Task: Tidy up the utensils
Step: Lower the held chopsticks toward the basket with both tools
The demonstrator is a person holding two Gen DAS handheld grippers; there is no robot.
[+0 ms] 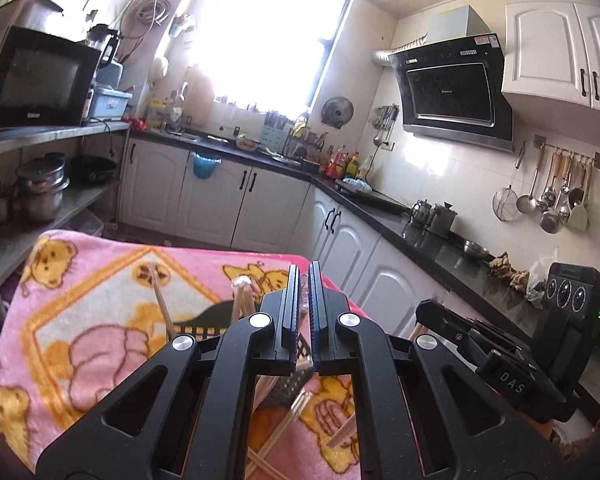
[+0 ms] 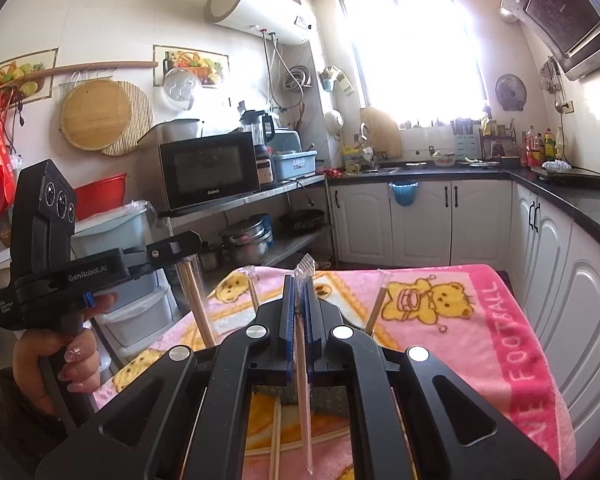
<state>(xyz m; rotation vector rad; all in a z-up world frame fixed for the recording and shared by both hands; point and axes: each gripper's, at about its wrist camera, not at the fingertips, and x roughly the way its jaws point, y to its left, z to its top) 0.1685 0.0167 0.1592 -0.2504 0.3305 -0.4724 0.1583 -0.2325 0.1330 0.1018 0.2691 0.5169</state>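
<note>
Right wrist view shows a pair of chopsticks in a clear wrapper (image 2: 302,344), thin and long. The right gripper (image 2: 299,300) has its fingers pressed on the wrapped pair partway along, so the crinkly top sticks up past the tips and the long end hangs down below. The pair is held up above the surface, which is covered by a pink bear blanket (image 2: 452,320).

Left wrist view shows the left gripper (image 1: 304,300) with its fingers squeezed nearly together. A bit of clear crinkly wrapper (image 1: 305,300) shows in the gap, so it probably pinches another wrapped pair, but the sticks are hard to see there.

These sticks look very light and stiff. The plastic wrapper is likely slippery, so a pair could slide or swing if held near one end. Holding near the middle should keep it steady. They are thin and could snap if bent hard.

Under the grippers sits a dark mesh holder (image 1: 288,384) on the blanket. More chopsticks lean inside it (image 1: 162,304), and loose ones (image 2: 277,436) lie flat on the blanket beside it.

A person's hand (image 2: 56,356) grips the handle of the left gripper.
</note>
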